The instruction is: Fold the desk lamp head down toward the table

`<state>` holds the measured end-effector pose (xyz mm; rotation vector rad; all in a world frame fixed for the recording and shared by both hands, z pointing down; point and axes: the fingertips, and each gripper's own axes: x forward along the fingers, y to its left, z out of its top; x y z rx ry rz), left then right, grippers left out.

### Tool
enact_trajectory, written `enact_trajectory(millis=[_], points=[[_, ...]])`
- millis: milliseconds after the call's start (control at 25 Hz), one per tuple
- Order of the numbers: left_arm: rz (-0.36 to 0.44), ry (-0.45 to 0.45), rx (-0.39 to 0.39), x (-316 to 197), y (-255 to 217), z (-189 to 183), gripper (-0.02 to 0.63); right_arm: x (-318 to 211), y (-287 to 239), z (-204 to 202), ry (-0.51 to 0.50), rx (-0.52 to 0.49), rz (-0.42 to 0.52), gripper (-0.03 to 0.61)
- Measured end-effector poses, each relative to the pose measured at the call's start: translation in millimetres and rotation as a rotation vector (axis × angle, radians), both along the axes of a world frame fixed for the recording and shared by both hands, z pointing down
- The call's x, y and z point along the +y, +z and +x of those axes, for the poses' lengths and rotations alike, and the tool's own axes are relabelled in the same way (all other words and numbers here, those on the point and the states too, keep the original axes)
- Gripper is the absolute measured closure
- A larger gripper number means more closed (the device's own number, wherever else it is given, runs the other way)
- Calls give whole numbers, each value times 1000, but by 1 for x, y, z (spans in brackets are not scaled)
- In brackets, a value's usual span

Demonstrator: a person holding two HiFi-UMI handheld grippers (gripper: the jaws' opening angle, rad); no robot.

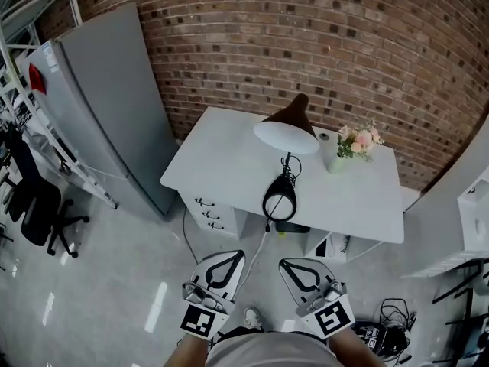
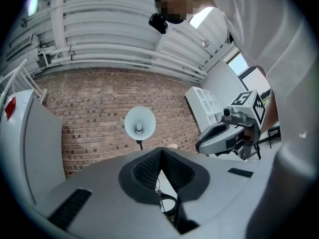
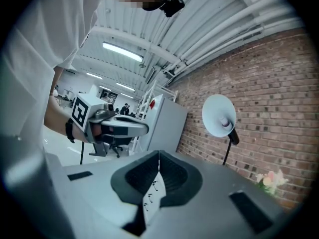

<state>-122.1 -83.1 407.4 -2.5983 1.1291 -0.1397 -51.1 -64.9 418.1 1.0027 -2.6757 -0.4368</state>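
Evidently nothing is folded yet: the lamp head (image 1: 286, 132) stands raised, with left gripper (image 1: 229, 255) and right gripper (image 1: 291, 264) closed, empty, well short.

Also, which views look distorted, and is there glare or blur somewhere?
Head view: the brick wall bows; the floor shows pale glare streaks. Left gripper view: fisheye circle, black corners, the left gripper soft. Right gripper view: the same, plus a bright ceiling light.

Office-like studio workspace: bare brick wall (image 1: 344, 44), white desk (image 1: 221, 167), grey cabinet (image 1: 107, 105), black office chair (image 1: 37, 205).
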Motion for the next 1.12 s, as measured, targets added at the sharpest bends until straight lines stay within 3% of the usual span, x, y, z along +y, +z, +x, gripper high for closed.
enact_trajectory(millis=[200, 400, 760, 880, 1120], points=[[6, 54, 29, -15, -2, 0, 607, -19, -5, -15, 24, -2, 3, 560], [3, 67, 31, -33, -4, 4, 607, -31, -1, -5, 60, 4, -26, 560], [41, 13, 13, -59, -25, 17, 607, -58, -5, 7, 15, -41, -5, 560], [107, 11, 12, -70, -49, 24, 607, -71, -15, 12, 5, -64, 6, 560], [139, -7, 21, -104, -74, 36, 607, -86, -12, 22, -21, -14, 27, 560]])
